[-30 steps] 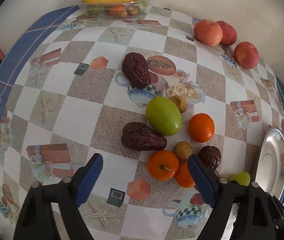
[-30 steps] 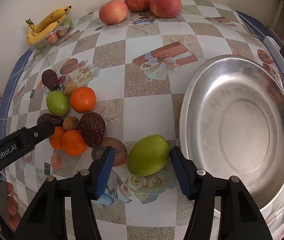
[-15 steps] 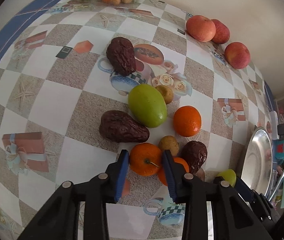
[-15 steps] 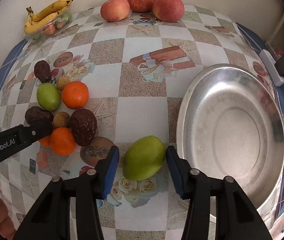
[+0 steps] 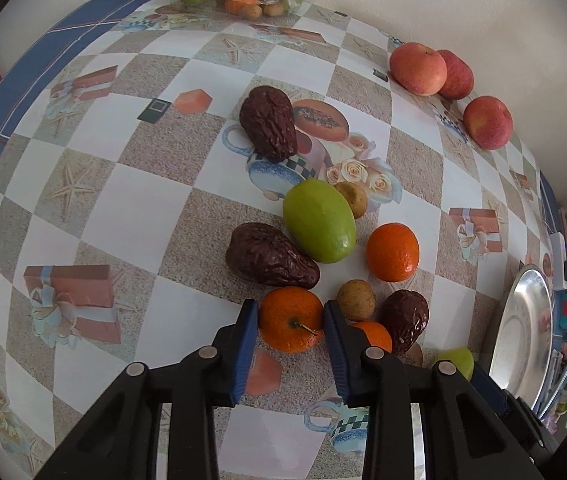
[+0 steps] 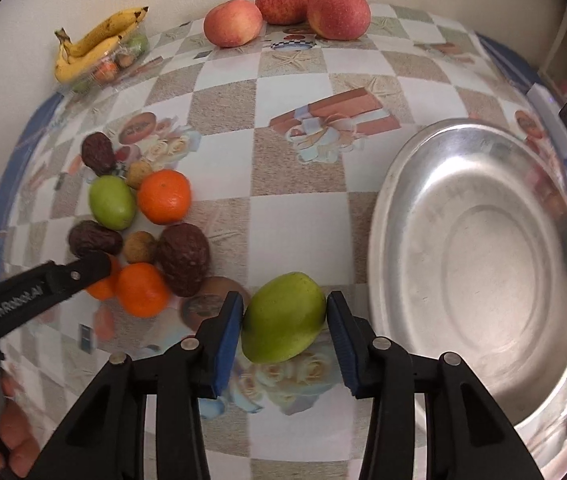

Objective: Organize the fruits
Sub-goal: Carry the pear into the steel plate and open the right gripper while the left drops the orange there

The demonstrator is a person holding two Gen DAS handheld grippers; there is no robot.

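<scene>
1. Left hand-held gripper (image 5: 290,322) clamping an orange (image 5: 290,319), pads touching both sides, on the worktop (image 5: 131,208).
2. Right hand-held gripper (image 6: 283,320) gripping a green fruit (image 6: 283,317), resting beside the bowl (image 6: 479,264).

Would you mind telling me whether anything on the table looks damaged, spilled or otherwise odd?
Nothing looks spilled or broken. The three dark brown fruits are heavily wrinkled, which may be overripeness or just their skin. The metal bowl holds nothing, while loose fruit lies clustered on the tablecloth.
</scene>
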